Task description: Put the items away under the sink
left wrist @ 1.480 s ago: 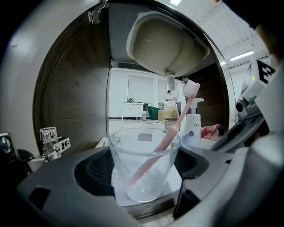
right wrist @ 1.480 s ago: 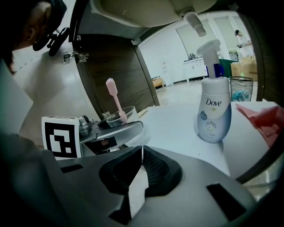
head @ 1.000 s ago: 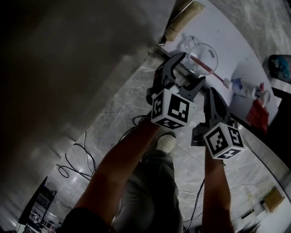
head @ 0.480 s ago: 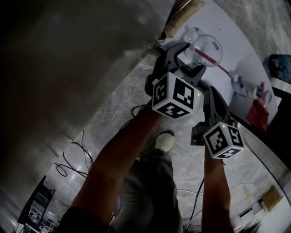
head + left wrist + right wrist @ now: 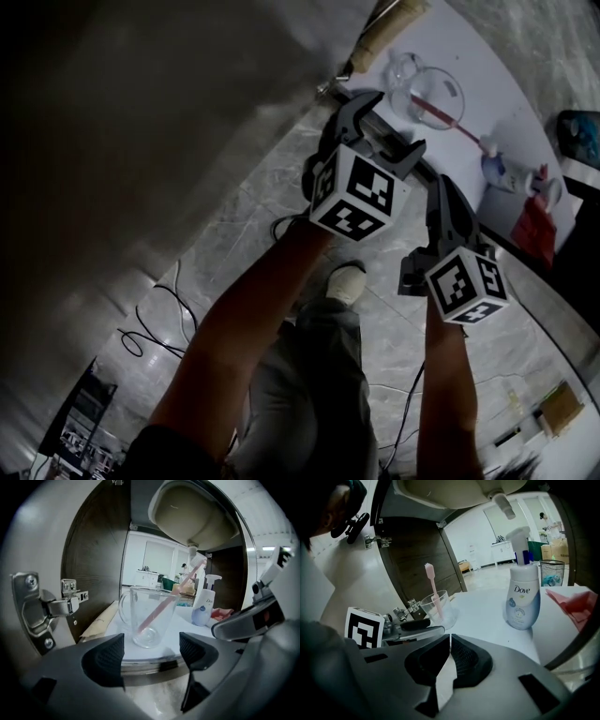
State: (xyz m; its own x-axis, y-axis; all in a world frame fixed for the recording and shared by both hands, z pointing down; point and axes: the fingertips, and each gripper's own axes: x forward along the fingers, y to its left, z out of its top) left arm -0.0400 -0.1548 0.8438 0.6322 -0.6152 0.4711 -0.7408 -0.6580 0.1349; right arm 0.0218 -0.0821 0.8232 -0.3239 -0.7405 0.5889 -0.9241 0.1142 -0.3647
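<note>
Two dark grey grippers: left gripper (image 5: 394, 124) and right gripper (image 5: 440, 187). A white cube (image 5: 359, 192) with black square marks on each. Ribbed black pads (image 5: 104, 660) on the fingers. Grey-green trousers (image 5: 314, 375) and one pale shoe (image 5: 347, 283).

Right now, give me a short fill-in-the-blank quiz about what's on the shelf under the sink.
The glass cup holds a pink ____.
The label on the white pump bottle reads ____.
The right gripper has its jaws ____, with nothing between them.
Missing words: toothbrush; Dove; shut.
</note>
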